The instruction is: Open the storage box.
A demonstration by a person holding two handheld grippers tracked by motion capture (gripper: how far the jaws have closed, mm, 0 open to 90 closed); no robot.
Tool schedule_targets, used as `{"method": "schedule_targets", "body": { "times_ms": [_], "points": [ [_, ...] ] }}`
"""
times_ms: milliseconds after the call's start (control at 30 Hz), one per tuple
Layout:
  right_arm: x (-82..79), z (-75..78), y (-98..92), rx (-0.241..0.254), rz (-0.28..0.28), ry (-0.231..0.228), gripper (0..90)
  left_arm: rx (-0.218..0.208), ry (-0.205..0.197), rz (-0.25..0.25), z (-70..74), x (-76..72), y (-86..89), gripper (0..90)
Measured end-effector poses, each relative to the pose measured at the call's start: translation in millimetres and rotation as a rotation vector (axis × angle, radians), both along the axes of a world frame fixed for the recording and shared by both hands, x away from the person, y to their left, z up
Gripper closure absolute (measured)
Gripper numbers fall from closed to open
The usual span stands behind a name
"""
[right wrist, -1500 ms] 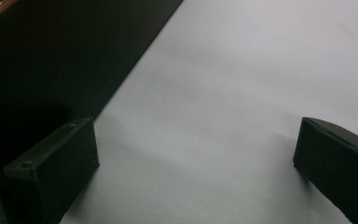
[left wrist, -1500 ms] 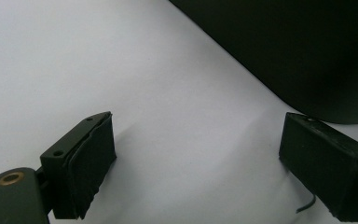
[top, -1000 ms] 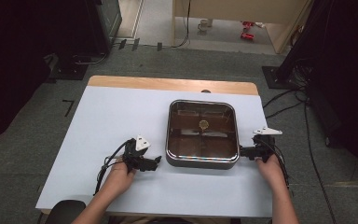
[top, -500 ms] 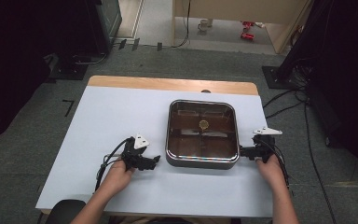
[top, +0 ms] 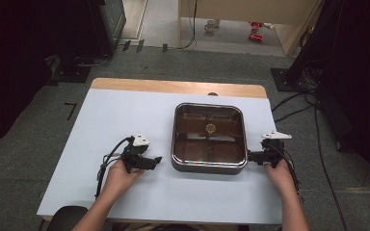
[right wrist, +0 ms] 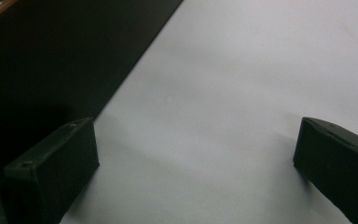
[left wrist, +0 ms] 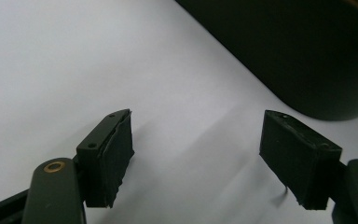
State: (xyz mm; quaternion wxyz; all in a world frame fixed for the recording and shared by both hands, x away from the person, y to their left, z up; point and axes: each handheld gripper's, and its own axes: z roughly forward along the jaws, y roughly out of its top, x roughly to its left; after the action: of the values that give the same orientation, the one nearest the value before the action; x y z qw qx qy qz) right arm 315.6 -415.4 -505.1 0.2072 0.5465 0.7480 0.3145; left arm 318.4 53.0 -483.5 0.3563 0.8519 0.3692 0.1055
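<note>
At the centre right of the frame the pan (top: 209,137) sits on the table (top: 125,115), flanked by both grippers. Left gripper (top: 155,161) fingers, just narrowing, and right gripper (top: 250,156) fingers stand apart, empty; next, probably gripping its sides.

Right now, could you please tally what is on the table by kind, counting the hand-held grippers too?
Square pan with glass lid: 1
Hand-held grippers: 2, the left gripper and the right gripper
Total: 3
</note>
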Motion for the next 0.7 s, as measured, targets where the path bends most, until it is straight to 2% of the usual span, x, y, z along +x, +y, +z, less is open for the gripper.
{"method": "schedule_targets", "body": {
  "times_ms": [33, 67, 167, 267, 333, 367, 433, 533, 567, 600, 667, 700],
  "points": [
    [0.1, 0.0, 0.0, 0.0, 0.0, 0.0, 0.0, -0.026, -0.02, -0.004, 3.3, -0.9, 1.6, 26.4],
    [0.0, 0.0, 0.0, 0.0, 0.0, 0.0, 0.0, -0.055, -0.015, -0.017, 5.0, -0.8, 2.9, 26.4],
    [0.1, 0.0, -0.1, 0.0, 0.001, 0.001, 0.0, -0.088, -0.017, -0.042, 9.9, -1.8, 3.2, 29.7],
    [0.1, 0.0, -0.1, 0.0, 0.001, 0.001, 0.0, -0.075, 0.055, -0.064, 21.4, 0.3, -1.9, 31.5],
    [0.2, 0.0, -0.2, 0.0, 0.001, 0.001, 0.0, -0.086, 0.074, -0.071, 26.7, 0.0, -4.0, 31.6],
    [0.2, 0.0, -0.1, 0.001, 0.001, 0.001, 0.0, -0.091, 0.072, -0.077, 29.3, -1.1, -5.3, 31.7],
    [0.2, 0.0, -0.2, 0.001, 0.001, 0.001, 0.0, -0.088, 0.041, -0.092, 33.7, -4.3, -9.1, 31.8],
    [0.2, 0.0, -0.2, 0.001, 0.002, 0.001, 0.0, -0.053, -0.007, -0.107, 38.1, -6.6, -15.6, 31.8],
    [0.2, 0.0, -0.2, 0.001, 0.002, 0.001, 0.0, -0.042, -0.011, -0.106, 39.7, -5.5, -17.8, 31.9],
    [0.2, 0.0, -0.2, 0.001, 0.002, 0.001, 0.0, -0.036, 0.005, -0.101, 41.5, -3.8, -19.6, 32.4],
    [0.2, 0.0, -0.2, 0.001, 0.001, 0.001, 0.0, -0.056, 0.02, -0.12, 44.7, -0.5, -22.1, 34.5],
    [0.2, 0.1, -0.1, 0.002, 0.0, 0.002, 0.0, -0.061, 0.008, -0.123, 46.7, 0.3, -23.4, 34.5]
  ]
}}
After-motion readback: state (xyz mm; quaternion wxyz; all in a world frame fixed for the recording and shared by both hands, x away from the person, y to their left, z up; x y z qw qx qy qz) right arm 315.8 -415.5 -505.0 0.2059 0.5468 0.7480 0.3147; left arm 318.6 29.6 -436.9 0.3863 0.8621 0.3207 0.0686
